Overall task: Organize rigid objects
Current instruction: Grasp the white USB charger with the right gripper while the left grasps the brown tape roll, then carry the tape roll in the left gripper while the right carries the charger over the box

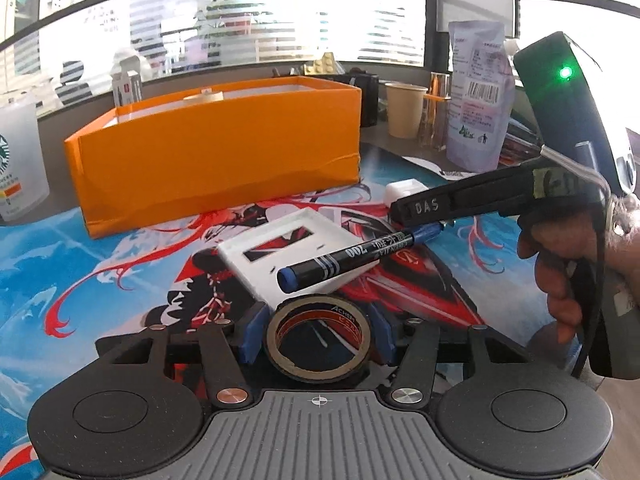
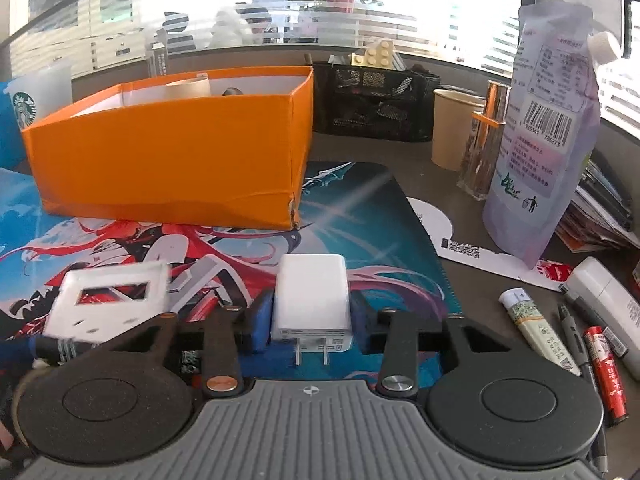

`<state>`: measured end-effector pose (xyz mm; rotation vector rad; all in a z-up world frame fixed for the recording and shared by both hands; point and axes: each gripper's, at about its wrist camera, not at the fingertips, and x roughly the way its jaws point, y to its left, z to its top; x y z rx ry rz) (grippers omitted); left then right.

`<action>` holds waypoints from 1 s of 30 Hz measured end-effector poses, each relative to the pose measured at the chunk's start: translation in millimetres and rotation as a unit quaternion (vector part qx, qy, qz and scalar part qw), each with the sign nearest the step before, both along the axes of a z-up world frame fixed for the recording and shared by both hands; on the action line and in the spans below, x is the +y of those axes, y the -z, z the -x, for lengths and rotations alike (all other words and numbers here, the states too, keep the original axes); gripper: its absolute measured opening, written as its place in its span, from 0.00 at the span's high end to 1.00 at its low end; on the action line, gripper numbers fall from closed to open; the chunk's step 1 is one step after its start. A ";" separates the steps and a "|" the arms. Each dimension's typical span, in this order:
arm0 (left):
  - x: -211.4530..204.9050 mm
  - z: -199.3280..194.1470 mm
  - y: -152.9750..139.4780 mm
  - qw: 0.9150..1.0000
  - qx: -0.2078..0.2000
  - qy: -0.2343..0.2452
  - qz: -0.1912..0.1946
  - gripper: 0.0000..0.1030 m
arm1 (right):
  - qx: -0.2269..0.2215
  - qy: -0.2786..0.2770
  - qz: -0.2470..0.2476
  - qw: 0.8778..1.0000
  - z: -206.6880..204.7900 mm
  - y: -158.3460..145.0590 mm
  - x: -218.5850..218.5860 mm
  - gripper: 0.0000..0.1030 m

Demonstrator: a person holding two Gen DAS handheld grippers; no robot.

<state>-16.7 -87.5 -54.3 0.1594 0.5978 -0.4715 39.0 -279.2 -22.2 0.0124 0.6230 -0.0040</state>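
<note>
Left tool [image 1: 318, 334] clamped around tape roll [image 1: 319, 342], blue marker [image 1: 352, 260] across white frame [image 1: 292, 252] beyond.

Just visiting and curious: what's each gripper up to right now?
Left gripper around the tape roll. Right gripper around the white charger. Blue marker lies across the white frame, before the orange box.

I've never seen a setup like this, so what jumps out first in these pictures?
The bright orange box stands open at the back of the colourful anime desk mat. Nearer, the left gripper straddles a roll of tape, and the right gripper brackets a white charger.
</note>
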 end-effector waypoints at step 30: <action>80.4 2.0 -24.4 0.994 0.000 -0.101 0.037 0.49 | 0.008 -0.048 -0.055 0.997 11.5 -15.3 31.0 0.65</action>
